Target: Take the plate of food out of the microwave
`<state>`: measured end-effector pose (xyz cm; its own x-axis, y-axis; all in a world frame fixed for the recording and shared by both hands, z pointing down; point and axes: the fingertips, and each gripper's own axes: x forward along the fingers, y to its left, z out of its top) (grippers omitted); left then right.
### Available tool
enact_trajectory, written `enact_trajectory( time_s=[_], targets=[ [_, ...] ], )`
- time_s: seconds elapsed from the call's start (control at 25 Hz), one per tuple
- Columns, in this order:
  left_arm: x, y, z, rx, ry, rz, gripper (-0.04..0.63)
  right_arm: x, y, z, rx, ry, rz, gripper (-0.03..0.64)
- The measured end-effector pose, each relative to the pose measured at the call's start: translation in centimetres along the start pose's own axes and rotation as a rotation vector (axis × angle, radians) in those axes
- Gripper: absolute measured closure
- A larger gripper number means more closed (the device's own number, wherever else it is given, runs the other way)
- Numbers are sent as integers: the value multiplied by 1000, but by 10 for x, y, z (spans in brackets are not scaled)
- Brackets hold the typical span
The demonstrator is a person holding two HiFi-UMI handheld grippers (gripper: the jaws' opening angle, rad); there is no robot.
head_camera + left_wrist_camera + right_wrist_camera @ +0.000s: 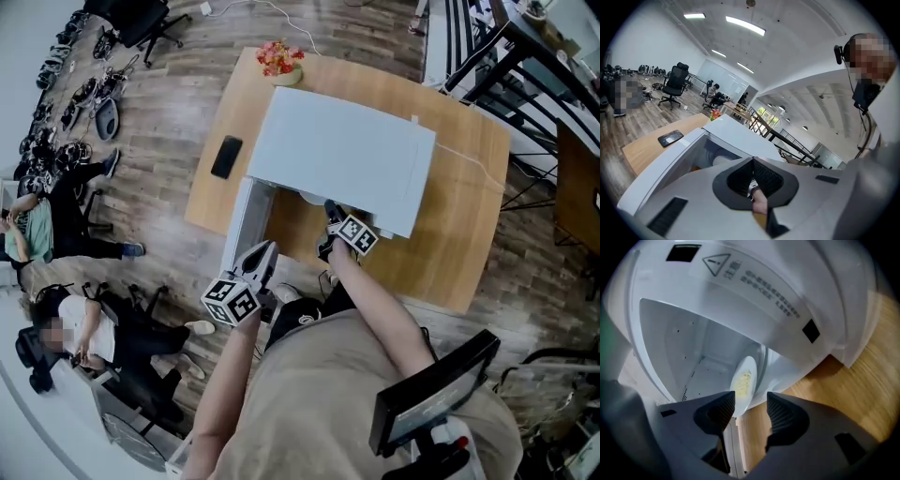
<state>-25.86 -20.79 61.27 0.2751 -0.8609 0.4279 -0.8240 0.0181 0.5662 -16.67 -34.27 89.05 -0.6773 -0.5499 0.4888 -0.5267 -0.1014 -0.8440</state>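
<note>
The white microwave stands on a wooden table with its door swung open to the left. In the right gripper view a white plate with yellow food sits at the mouth of the cavity. My right gripper is open at that opening. The plate's near rim lies in the gap, close against one finger and apart from the other. My left gripper hangs by the open door, shut with nothing held.
A black phone lies on the table left of the microwave, and a small pot of red flowers stands at the far edge. People sit on the floor at the far left. An office chair and a dark railing stand beyond the table.
</note>
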Motion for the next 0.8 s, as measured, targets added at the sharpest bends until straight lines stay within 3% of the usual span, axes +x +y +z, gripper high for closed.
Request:
enact_trajectory(
  time_s=[0.24,0.56,0.68,0.72,0.8],
  targets=[
    [-2,3,12,17,-12,12,592,13,-11,-5,139,-5,-41,422],
    [-12,14,19,15,-15,24,592,23,-4,-19,256,1,0,422],
    [-16,19,17,9,-13,29,592,30,2,-22,339,7,74,423],
    [-17,21,18,10,-12,29,592,32,3,-23,360,12,92,428],
    [-18,23,19,16,-7,26,592,34,1,-25,378,16,91,511]
  ],
)
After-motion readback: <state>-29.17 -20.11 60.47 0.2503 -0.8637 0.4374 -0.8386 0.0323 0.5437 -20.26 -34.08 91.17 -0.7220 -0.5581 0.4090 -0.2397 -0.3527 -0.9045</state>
